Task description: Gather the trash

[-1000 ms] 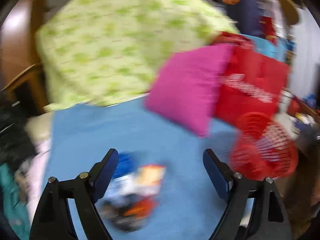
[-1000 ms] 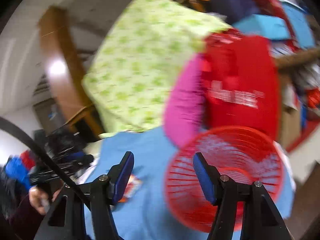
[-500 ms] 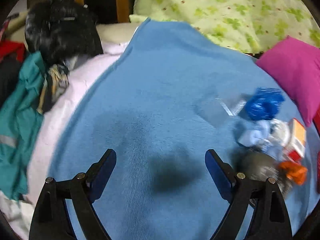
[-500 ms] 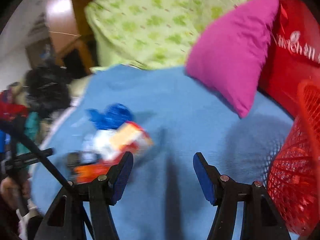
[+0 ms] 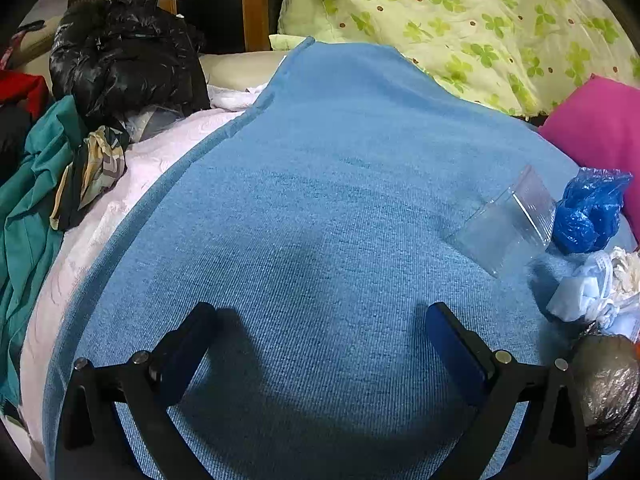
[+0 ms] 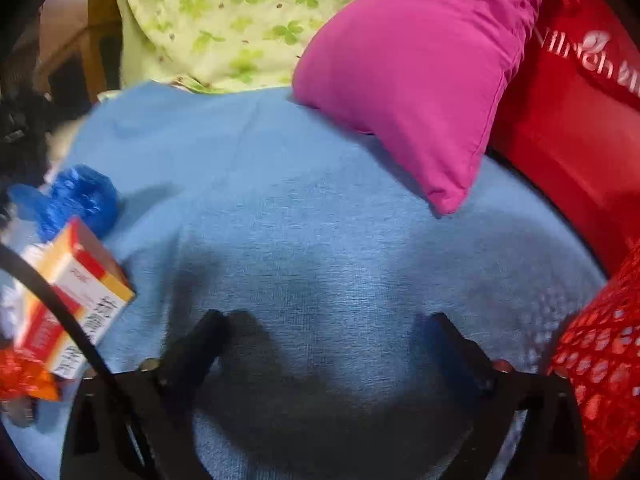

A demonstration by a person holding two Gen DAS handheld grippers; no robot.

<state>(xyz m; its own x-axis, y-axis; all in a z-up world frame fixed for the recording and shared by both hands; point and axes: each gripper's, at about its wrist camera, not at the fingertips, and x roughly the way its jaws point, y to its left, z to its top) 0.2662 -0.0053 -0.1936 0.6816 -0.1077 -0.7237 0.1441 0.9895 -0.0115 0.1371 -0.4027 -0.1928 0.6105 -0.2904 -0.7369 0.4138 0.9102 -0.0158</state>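
Observation:
Trash lies in a heap on the blue cloth (image 5: pixel 320 200). In the left wrist view the heap is at the right edge: a clear plastic bag (image 5: pixel 508 220), a crumpled blue bag (image 5: pixel 588 212), white wrappers (image 5: pixel 592 292) and a foil ball (image 5: pixel 608 384). My left gripper (image 5: pixel 320 324) hovers over bare cloth left of the heap, its jaws opening wide with nothing between them. In the right wrist view a red and yellow carton (image 6: pixel 68 292), the blue bag (image 6: pixel 76 200) and an orange wrapper (image 6: pixel 20 376) sit at the left. My right gripper (image 6: pixel 328 328) is over bare cloth, jaws opening, empty. A red mesh basket (image 6: pixel 600 360) stands at its right.
A pink pillow (image 6: pixel 412 68) and a red bag (image 6: pixel 572 112) lie behind the right gripper. A green clover quilt (image 5: pixel 460 20) is at the back. A black plastic bag (image 5: pixel 120 52), teal clothing (image 5: pixel 24 208) and a pale pink sheet (image 5: pixel 120 208) border the cloth's left side.
Both grippers have dropped toward the blue cloth and tilted downward, and both have opened wider. The left view swung left off the trash; the right view swung from the red basket toward the cloth.

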